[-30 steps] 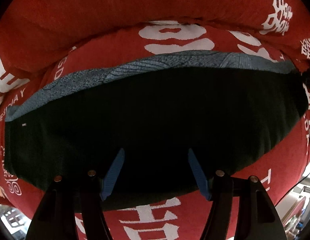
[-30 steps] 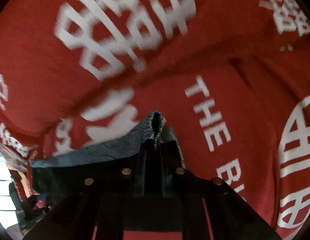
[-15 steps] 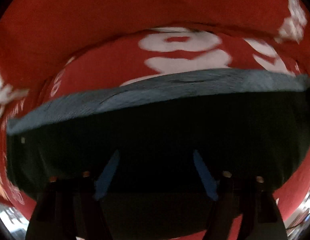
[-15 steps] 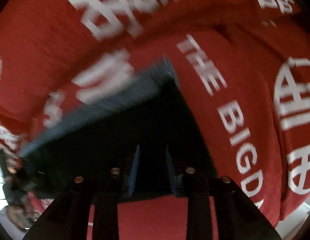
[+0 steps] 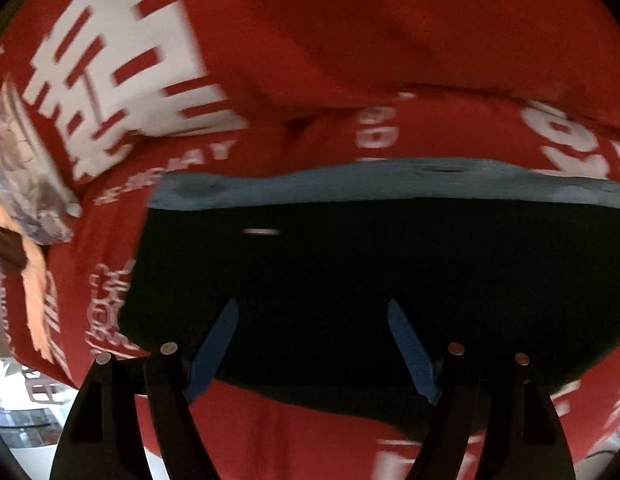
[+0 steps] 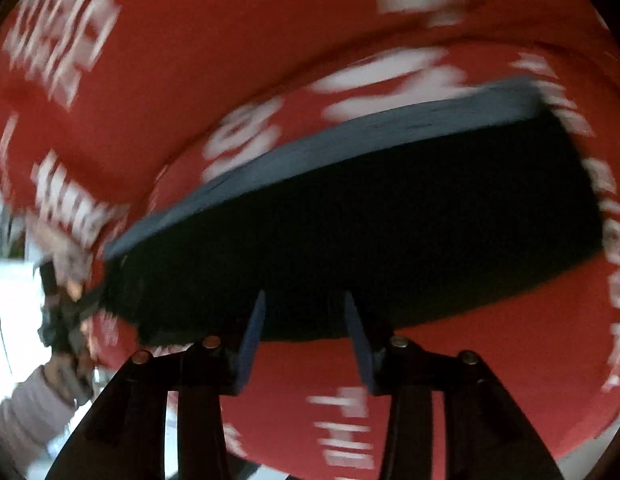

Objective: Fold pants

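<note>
Red blanket (image 5: 390,40) with white lettering, creased; blurred room edge (image 6: 14,300) beyond.

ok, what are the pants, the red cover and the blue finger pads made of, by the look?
Pants: dark matte fabric, likely a knit or cotton; grey-blue band along the far edge looks speckled, blurred.
Red cover: soft cloth, fleece-like, matte, white printed lettering, creases.
Blue pads on the left fingers: probably ribbed rubber or plastic, on glossy black plastic arms.

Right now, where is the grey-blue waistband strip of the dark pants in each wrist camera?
Left wrist: the grey-blue waistband strip runs nearly level across the middle, above the dark pants.
Right wrist: the strip slants from lower left up to upper right.
Shared landmark: the red cloth with white lettering under the pants.
</note>
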Motion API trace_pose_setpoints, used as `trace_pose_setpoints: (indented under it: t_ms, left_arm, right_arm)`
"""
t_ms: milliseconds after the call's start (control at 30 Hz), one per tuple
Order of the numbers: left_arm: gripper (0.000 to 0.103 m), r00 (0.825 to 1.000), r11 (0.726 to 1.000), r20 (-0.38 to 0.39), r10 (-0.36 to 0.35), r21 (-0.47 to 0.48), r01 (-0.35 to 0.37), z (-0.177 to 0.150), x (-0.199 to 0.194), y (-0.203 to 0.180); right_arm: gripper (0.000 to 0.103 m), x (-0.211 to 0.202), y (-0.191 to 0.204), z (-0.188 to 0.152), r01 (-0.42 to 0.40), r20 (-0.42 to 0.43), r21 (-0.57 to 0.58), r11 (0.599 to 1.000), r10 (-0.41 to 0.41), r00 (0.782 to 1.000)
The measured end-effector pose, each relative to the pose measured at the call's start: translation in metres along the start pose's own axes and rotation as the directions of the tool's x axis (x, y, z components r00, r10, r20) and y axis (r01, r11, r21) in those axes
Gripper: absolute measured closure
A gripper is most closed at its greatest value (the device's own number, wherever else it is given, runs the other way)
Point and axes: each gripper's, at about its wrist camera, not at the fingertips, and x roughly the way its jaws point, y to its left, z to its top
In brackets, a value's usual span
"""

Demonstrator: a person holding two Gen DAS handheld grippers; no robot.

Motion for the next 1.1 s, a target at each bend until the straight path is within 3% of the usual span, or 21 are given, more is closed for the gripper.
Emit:
trace_pose_setpoints:
  t_ms: [167, 267, 333, 533, 633, 800, 967, 1000, 1033, 1067, 1100]
  left_arm:
    - [0.024, 1.000, 0.999, -0.003, 0.013, -0.035, -0.013, -0.010, 0.043, 0.064]
    - [0.024, 0.997, 0.997, -0.067, -0.040, -0.066, 0.036, -0.027, 0.077, 0.095]
    - [0.024, 0.993, 0.991, -0.027, -0.111, -0.077, 0.109, -0.037, 0.082, 0.106]
    - [0.024, 0.988, 0.986, 0.052, -0.145, -0.071, 0.148, -0.049, 0.079, 0.110]
    - [0.024, 0.984, 0.984, 0.094, -0.154, -0.074, 0.161, -0.056, 0.078, 0.112]
    - [0.024, 0.976, 0.984, 0.149, -0.161, -0.049, 0.170, -0.070, 0.069, 0.108]
    - [0.024, 0.971, 0.981, 0.159, -0.177, -0.053, 0.187, -0.074, 0.071, 0.113]
    - [0.024, 0.971, 0.980, 0.159, -0.180, -0.051, 0.190, -0.074, 0.073, 0.114]
    - [0.024, 0.970, 0.980, 0.159, -0.185, -0.048, 0.195, -0.074, 0.074, 0.115]
    - [0.024, 0.969, 0.979, 0.156, -0.191, -0.045, 0.200, -0.074, 0.074, 0.115]
    - [0.024, 0.968, 0.977, 0.151, -0.200, -0.045, 0.209, -0.073, 0.073, 0.117]
  right_arm:
    - [0.058, 0.051, 0.120, 0.020, -0.037, -0.056, -0.228, 0.973, 0.025, 0.998]
    - [0.058, 0.090, 0.201, 0.038, -0.080, -0.096, -0.350, 0.933, 0.049, 0.994]
    - [0.057, 0.119, 0.259, 0.046, -0.109, -0.132, -0.445, 0.889, 0.056, 0.990]
    - [0.055, 0.234, 0.392, 0.060, -0.151, -0.248, -0.615, 0.774, -0.008, 0.969]
    - [0.055, 0.279, 0.428, 0.070, -0.154, -0.270, -0.639, 0.754, -0.032, 0.962]
    - [0.055, 0.330, 0.453, 0.084, -0.117, -0.275, -0.676, 0.727, -0.103, 0.956]
    - [0.056, 0.367, 0.461, 0.088, -0.121, -0.342, -0.687, 0.717, -0.173, 0.924]
    - [0.060, 0.371, 0.459, 0.087, -0.131, -0.368, -0.677, 0.725, -0.179, 0.912]
    - [0.085, 0.373, 0.458, 0.088, -0.157, -0.398, -0.655, 0.739, -0.161, 0.903]
    - [0.097, 0.371, 0.459, 0.088, -0.167, -0.406, -0.647, 0.744, -0.151, 0.901]
    - [0.097, 0.365, 0.461, 0.087, -0.172, -0.401, -0.654, 0.737, -0.145, 0.904]
